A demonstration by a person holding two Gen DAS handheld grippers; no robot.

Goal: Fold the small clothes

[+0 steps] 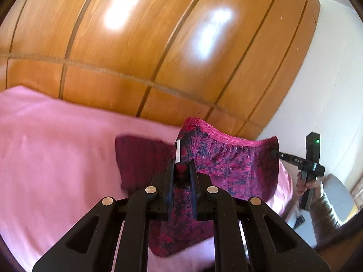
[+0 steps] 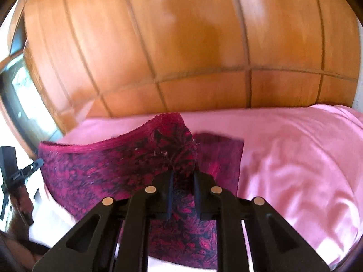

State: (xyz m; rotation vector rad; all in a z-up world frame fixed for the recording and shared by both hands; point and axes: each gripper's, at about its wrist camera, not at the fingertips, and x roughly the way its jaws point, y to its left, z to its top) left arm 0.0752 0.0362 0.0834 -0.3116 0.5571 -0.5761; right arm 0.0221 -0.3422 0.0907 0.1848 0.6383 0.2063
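A small magenta-and-navy patterned garment (image 1: 226, 165) with a pink lace waistband hangs stretched between both grippers above the bed. My left gripper (image 1: 181, 166) is shut on one waistband corner, where a white label sticks up. The right gripper (image 1: 275, 153) shows at the far right of the left wrist view, pinching the other corner, with a person's hand (image 1: 310, 185) on its handle. In the right wrist view the right gripper (image 2: 182, 174) is shut on bunched fabric of the garment (image 2: 102, 170), and the left gripper (image 2: 38, 162) grips the far left edge.
A pink sheet (image 1: 56, 147) (image 2: 295, 158) covers the bed below. A dark red folded cloth (image 1: 140, 158) (image 2: 224, 156) lies on it behind the garment. Wooden wardrobe doors (image 1: 158, 45) (image 2: 181, 45) fill the background. A white wall (image 1: 329, 90) stands at right.
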